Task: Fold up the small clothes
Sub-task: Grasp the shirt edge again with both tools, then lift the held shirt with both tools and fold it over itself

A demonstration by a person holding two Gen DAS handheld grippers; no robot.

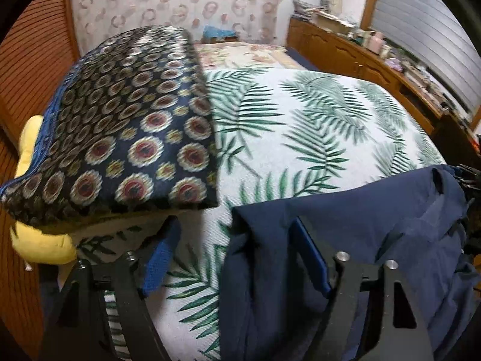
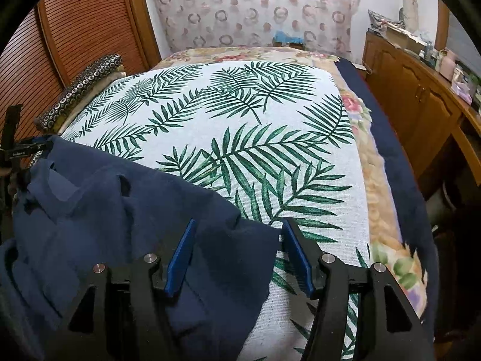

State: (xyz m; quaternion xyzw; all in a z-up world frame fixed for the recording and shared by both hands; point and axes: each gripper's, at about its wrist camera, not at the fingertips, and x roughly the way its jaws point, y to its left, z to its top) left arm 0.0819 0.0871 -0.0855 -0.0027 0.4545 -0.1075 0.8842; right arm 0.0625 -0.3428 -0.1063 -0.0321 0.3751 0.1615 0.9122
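Note:
A navy blue garment [image 1: 375, 228] lies bunched on the near edge of the leaf-print cloth [image 1: 300, 126]. In the left wrist view my left gripper [image 1: 237, 258] is open, its blue pads wide apart; the garment's left edge hangs between them and drapes over the right finger [image 1: 309, 258]. In the right wrist view the same garment [image 2: 105, 210] fills the lower left. My right gripper [image 2: 239, 255] is open, with the garment's right corner lying between its pads and over the left finger [image 2: 180, 258].
A peacock-pattern cushion [image 1: 126, 132] on a yellow pillow [image 1: 42, 240] sits at the left of the bed. A wooden cabinet [image 2: 421, 105] with clutter runs along the right. A slatted wooden door [image 2: 75, 36] stands at the left.

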